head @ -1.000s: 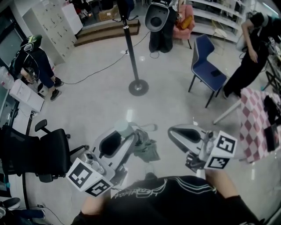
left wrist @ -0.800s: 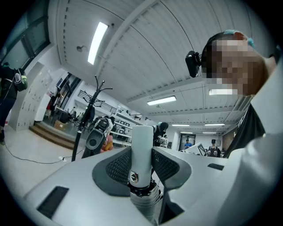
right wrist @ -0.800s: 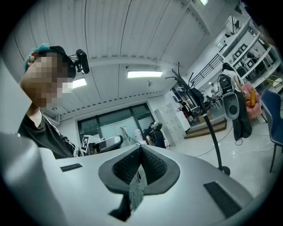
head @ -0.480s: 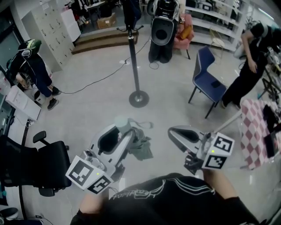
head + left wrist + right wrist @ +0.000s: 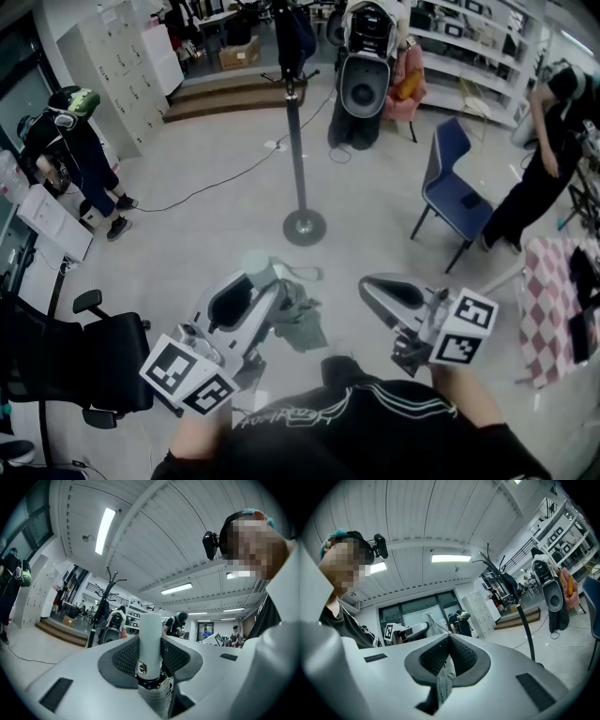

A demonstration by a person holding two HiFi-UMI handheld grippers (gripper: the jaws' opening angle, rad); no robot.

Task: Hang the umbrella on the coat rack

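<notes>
A folded grey-green umbrella [image 5: 302, 314] with a pale cylindrical handle [image 5: 150, 641] is held level in front of me. My left gripper [image 5: 253, 281] is shut on it; in the left gripper view [image 5: 150, 654] the handle stands upright between the black pads. My right gripper [image 5: 377, 287] is to its right, apart from the umbrella's body. In the right gripper view its jaws [image 5: 447, 657] pinch a thin grey strip of fabric [image 5: 444, 679]. The coat rack [image 5: 296, 141], a black pole on a round base, stands ahead on the floor. It also shows as the coat rack [image 5: 106, 601] and the coat rack [image 5: 521, 617].
A blue chair [image 5: 456, 186] stands right of the rack, a black office chair [image 5: 84, 354] at the near left. A checkered cloth [image 5: 551, 291] is at the right. People stand at the left [image 5: 77, 150] and right [image 5: 548, 159]. A cable [image 5: 211, 176] runs across the floor.
The coat rack's base has slid down in the head view and stands nearer. Both grippers keep their places in the picture and their holds.
</notes>
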